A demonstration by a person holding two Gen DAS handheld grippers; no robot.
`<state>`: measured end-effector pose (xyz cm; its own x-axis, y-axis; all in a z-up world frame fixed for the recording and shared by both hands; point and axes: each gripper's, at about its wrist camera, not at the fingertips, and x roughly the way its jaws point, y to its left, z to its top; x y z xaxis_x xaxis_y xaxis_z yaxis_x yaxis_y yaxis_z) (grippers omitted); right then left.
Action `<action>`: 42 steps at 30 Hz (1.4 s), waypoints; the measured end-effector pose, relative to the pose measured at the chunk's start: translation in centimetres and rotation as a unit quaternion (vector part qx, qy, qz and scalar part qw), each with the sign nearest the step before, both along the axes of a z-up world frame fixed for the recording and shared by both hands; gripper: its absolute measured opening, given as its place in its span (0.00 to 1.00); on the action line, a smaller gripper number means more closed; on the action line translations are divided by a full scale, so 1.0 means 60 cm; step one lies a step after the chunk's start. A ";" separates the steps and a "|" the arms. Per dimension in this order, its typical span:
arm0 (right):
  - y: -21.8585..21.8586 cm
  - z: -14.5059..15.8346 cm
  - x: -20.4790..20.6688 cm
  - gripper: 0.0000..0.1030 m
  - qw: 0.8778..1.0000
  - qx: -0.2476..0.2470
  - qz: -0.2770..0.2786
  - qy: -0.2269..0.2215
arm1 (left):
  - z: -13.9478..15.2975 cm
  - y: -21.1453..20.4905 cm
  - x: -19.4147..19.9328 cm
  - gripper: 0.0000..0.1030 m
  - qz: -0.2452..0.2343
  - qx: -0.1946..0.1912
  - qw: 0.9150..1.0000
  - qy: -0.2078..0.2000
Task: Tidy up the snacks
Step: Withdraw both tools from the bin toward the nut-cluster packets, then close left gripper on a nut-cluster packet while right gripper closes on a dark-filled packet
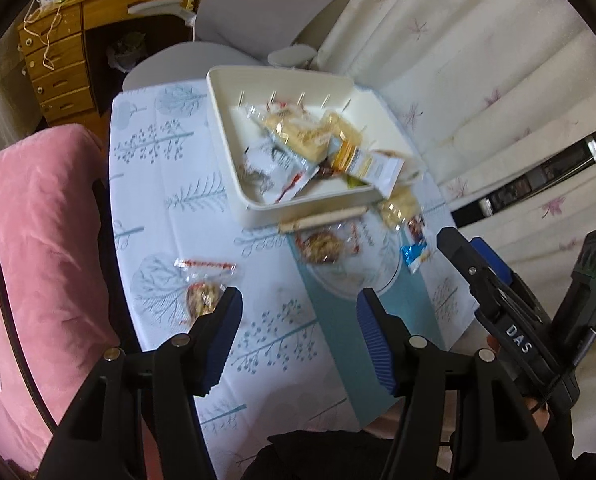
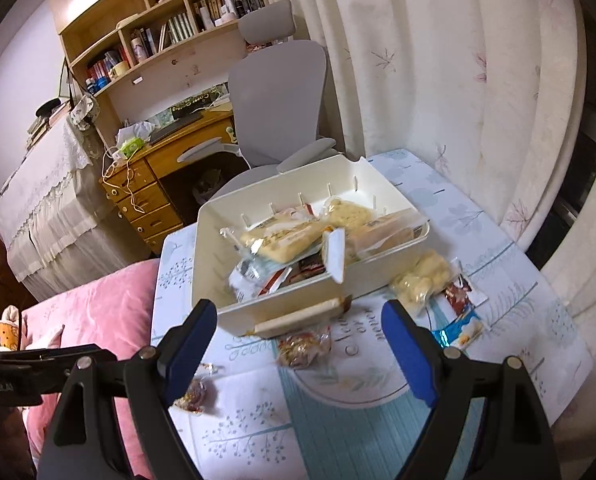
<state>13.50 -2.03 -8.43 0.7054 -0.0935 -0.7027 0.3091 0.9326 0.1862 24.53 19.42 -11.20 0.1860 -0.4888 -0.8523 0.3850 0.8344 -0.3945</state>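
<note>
Left tongs apart, empty, above near desk; nut snack just beside left finger. Right tongs apart, empty; wafer stick between fingers, against bin near wall. Bare cloth left of bin.

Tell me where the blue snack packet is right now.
The blue packet lies on the table right of the white bin, beside the red packet; the left view shows it by the right tool.
</note>
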 end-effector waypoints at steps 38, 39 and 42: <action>0.015 -0.279 0.104 0.80 0.991 -0.037 0.084 0.101 | -0.311 -0.042 0.094 0.71 0.039 0.265 0.951 0.156; 0.013 -0.281 0.106 0.78 0.991 -0.034 0.085 0.102 | -0.315 -0.040 0.095 0.71 0.042 0.266 0.950 0.161; 0.015 -0.284 0.111 0.69 0.989 -0.025 0.102 0.105 | -0.318 -0.039 0.103 0.71 0.049 0.261 0.951 0.159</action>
